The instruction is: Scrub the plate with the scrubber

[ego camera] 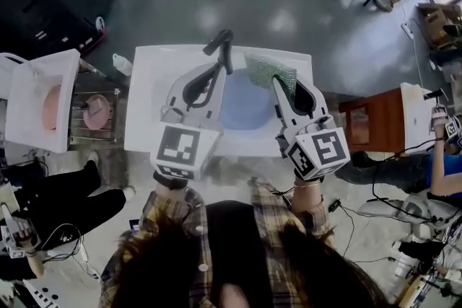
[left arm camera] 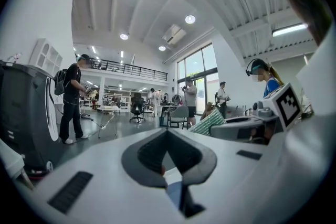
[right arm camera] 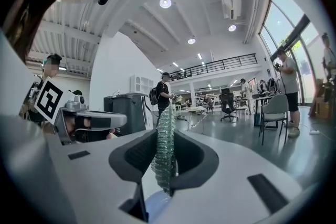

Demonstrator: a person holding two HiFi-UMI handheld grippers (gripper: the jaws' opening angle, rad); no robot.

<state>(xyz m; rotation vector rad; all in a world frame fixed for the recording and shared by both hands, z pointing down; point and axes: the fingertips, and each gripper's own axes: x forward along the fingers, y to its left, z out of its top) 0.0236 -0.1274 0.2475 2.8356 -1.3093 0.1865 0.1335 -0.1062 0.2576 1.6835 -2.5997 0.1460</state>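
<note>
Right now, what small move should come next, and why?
Probably lower the right tongs until the scrubber presses on the plate. The scrubber is already clamped and hangs over the plate's far rim, seemingly without touching it.

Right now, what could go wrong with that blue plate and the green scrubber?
The right tool pinches the thin mesh scrubber by one edge, so it might slip out under pressure. The left tool is shut and seems empty, not holding the plate, so the plate could slide on the white table once rubbed.
</note>
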